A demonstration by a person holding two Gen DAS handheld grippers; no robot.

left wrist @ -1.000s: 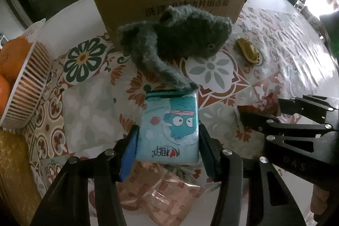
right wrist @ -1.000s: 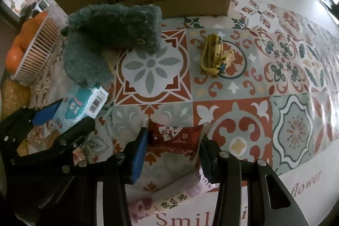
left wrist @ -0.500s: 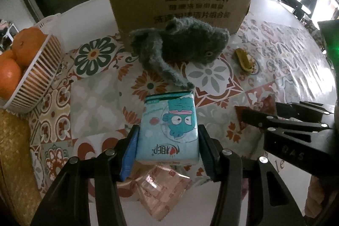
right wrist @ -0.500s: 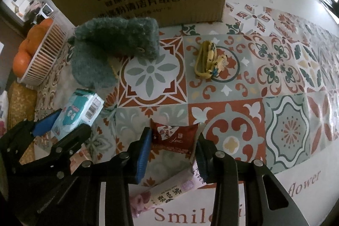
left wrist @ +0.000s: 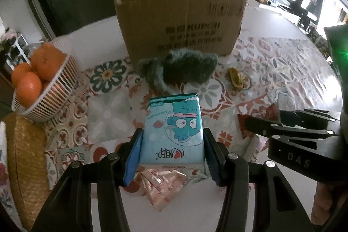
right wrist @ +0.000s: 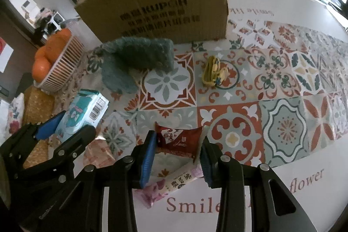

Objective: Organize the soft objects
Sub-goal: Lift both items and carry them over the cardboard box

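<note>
— Patterned tablecloth (right wrist: 280, 123) over a pale table, dim glass doors behind. Anything hard to read?

— Plenty. Print on the cardboard box (left wrist: 180, 16) smeared by blur in both views; box interior out of sight. Lower half of the pink wrapper (left wrist: 163, 188) tucked under the blue tissue pack (left wrist: 174, 132), only crinkled foil showing. Far-right edge of the left-wrist view washed out by a green glow, and only a sliver of a hand (left wrist: 322, 206) visible at the bottom right.

— And poses?

— Both tools tipped steeply down toward the cloth, side by side, in front of the box. Left gripper (left wrist: 171, 160) nearer the orange basket (left wrist: 47, 88) side of the box, right gripper (right wrist: 177, 158) toward the box's other end.

— Tongs?

— Left: blue pads pressed on both long sides of the tissue pack, held clear above the cloth (cartoon face upside down). Right: pads pinching the red snack packet (right wrist: 177, 140), its side seam crumpled against one pad, packet off the table. Jaws narrow on the right, wider on the left to suit the pack.

— Rest of the soft things?

— Grey plush toy (right wrist: 134, 60) slumped right against the box's front face, touching it. Small yellow toy (right wrist: 214, 71) just in front of the box's right corner, apart from the plush. Long pink floral sachet (right wrist: 171, 182) flat on the cloth beneath the right gripper, partly covered by its fingers, well in front of the box.
</note>
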